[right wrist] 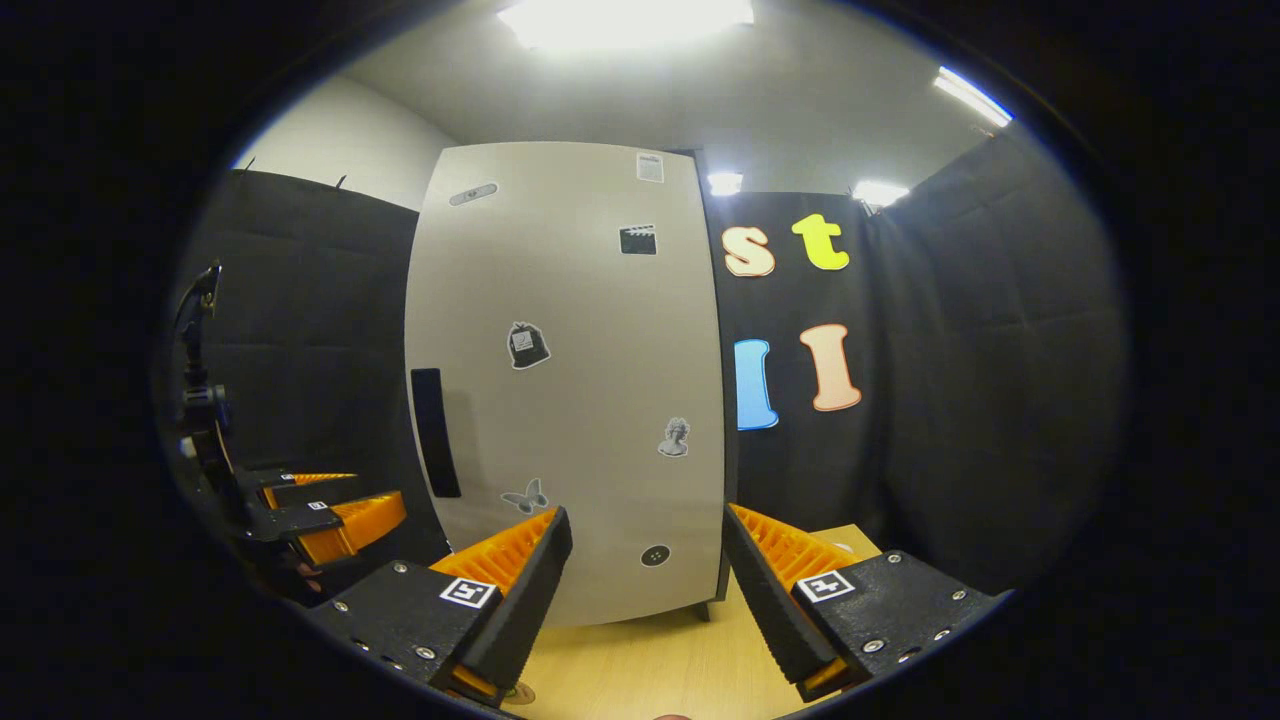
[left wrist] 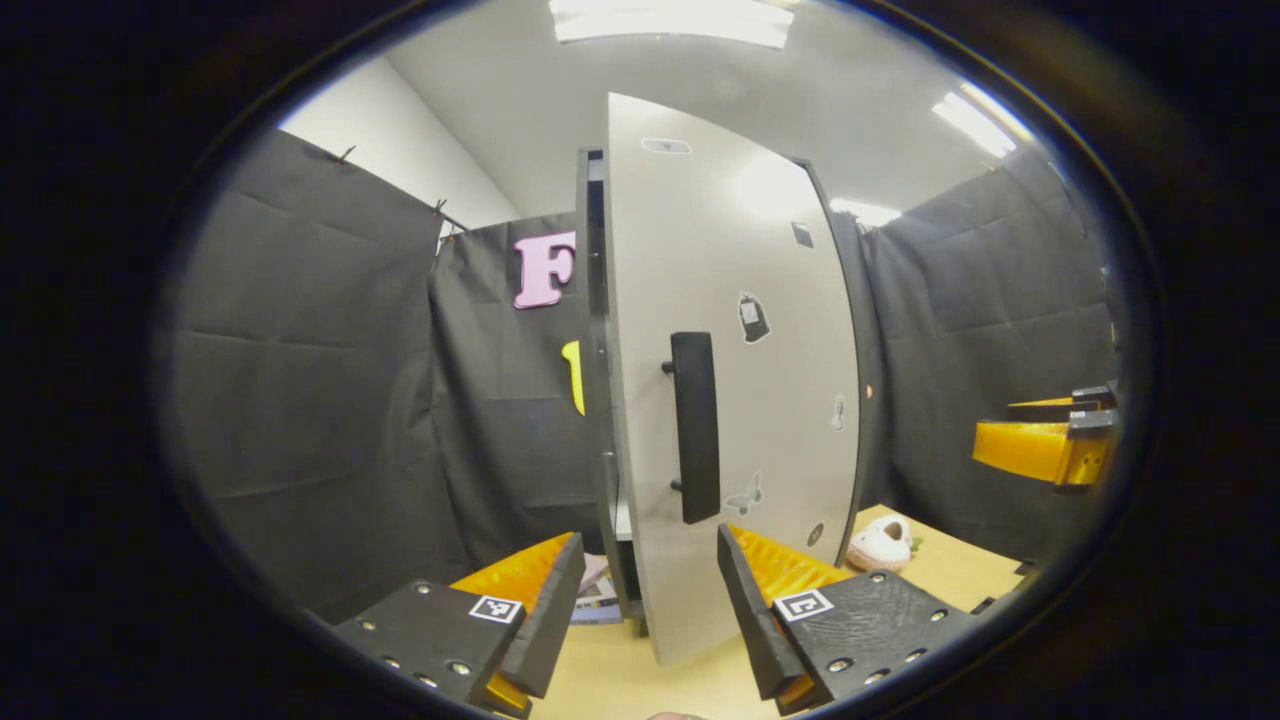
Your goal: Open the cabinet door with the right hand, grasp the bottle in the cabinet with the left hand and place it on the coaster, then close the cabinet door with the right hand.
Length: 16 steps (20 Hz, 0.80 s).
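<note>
A tall cabinet [left wrist: 592, 300] stands on the wooden table, its pale grey door [left wrist: 740, 260] dotted with small stickers. In the left gripper view the door looks ajar at its handle side, with a narrow dark gap and a shelf edge behind it. The black vertical handle [left wrist: 695, 440] is just beyond my left gripper [left wrist: 648, 610], which is open and holds nothing. In the right gripper view the door [right wrist: 570, 350] faces me, its handle [right wrist: 435, 432] at the left. My right gripper [right wrist: 645, 590] is open, close to the door's lower part. The left gripper [right wrist: 330, 515] shows beside it.
A pale slipper-shaped object [left wrist: 880, 543] lies on the table [left wrist: 620, 680] to the right of the cabinet. The other gripper [left wrist: 1045, 450] hovers at the far right in the left gripper view. Black cloth walls close in the booth. A small round thing [right wrist: 518, 692] lies by the table's near edge.
</note>
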Available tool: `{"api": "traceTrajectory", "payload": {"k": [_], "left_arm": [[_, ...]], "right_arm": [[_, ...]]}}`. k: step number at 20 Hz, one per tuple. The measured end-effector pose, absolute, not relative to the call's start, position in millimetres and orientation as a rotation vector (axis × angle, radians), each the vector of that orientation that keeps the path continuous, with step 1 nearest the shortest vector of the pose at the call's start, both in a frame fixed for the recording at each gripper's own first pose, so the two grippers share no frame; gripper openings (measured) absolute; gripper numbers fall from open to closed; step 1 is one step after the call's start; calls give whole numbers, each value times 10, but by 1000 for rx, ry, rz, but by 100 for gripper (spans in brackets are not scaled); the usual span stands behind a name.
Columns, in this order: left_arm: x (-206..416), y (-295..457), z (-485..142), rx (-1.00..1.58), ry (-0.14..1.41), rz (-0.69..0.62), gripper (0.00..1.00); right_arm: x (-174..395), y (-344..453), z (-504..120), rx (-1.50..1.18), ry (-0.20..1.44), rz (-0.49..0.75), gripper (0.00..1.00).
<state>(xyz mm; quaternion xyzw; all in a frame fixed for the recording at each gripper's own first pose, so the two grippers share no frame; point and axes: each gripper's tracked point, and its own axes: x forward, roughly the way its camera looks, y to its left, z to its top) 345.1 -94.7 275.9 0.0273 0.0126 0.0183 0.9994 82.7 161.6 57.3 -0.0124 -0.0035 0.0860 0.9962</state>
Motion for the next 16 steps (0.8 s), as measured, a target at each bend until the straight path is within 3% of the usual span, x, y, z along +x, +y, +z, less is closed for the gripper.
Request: {"api": "traceTrajectory", "payload": {"k": [16], "left_arm": [[3430, -898, 2753, 46, 20, 53, 76]], "right_arm": [[864, 1556, 582, -9, -11, 155, 93]]}}
